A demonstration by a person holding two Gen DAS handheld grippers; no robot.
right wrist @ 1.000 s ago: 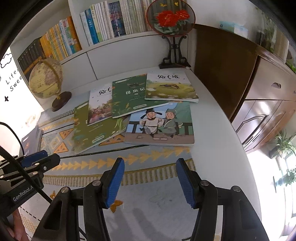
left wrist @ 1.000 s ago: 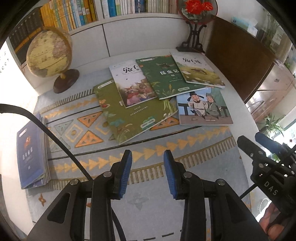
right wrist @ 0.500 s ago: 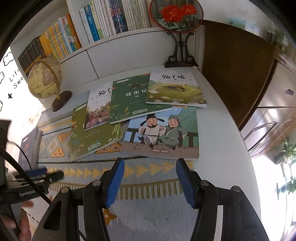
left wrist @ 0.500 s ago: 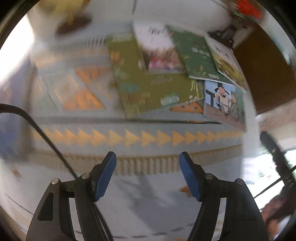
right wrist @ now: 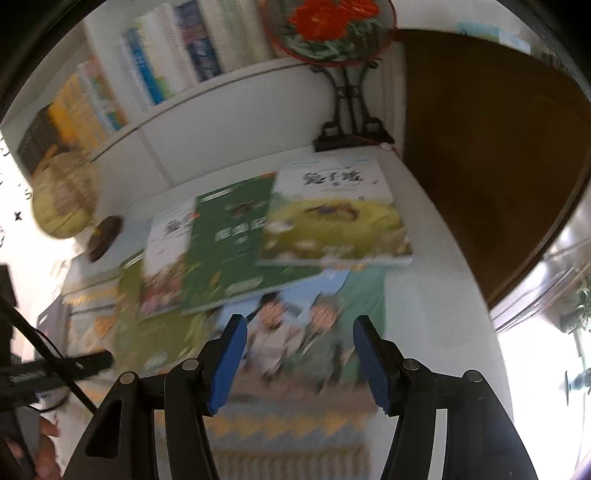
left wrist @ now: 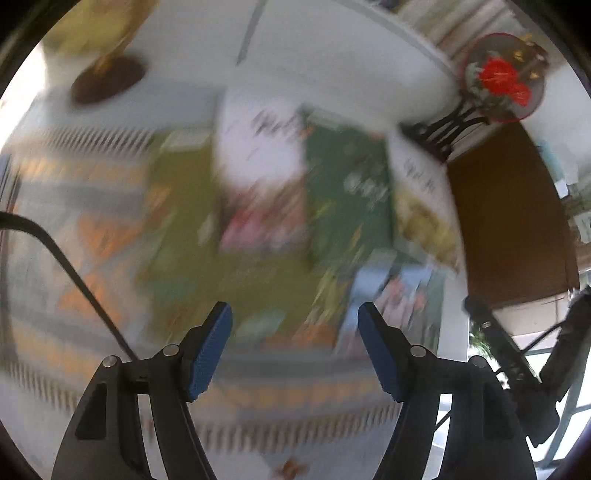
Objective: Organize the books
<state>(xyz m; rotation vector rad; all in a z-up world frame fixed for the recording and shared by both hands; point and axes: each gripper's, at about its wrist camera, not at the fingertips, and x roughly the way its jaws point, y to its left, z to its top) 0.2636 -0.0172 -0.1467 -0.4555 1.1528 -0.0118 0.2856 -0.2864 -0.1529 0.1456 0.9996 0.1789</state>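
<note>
- Blue pads on both grippers stand wide apart and grasp nothing: the left gripper [left wrist: 294,347] at the bottom of its view, the right gripper [right wrist: 298,363] at the bottom of its own.
- Five books lie flat and overlapping in the middle of both views, on a white table [right wrist: 436,295] that is partly covered by a patterned mat [right wrist: 288,424].
- From the right wrist view, the yellow book [right wrist: 334,218] is at centre right, on top of the green book [right wrist: 236,247]. Left of it comes the white book [right wrist: 168,258], and the olive book [right wrist: 140,332] is lowest on the left.
- The picture book [right wrist: 306,325], with two drawn figures, lies just above the right gripper's fingers, under the edge of the green and yellow ones.
- The left view is much blurred; the olive book [left wrist: 184,236] fills its middle left.
- A globe [right wrist: 62,199] and a fan ornament [right wrist: 328,33] stand at the back, below a shelf [right wrist: 221,88] of books.
- I judge this is the approach step; no book is gathered yet.
- The next move probably needs a low, flat entry to one free book edge, because thin covers are hard to lift from a mat.
</note>
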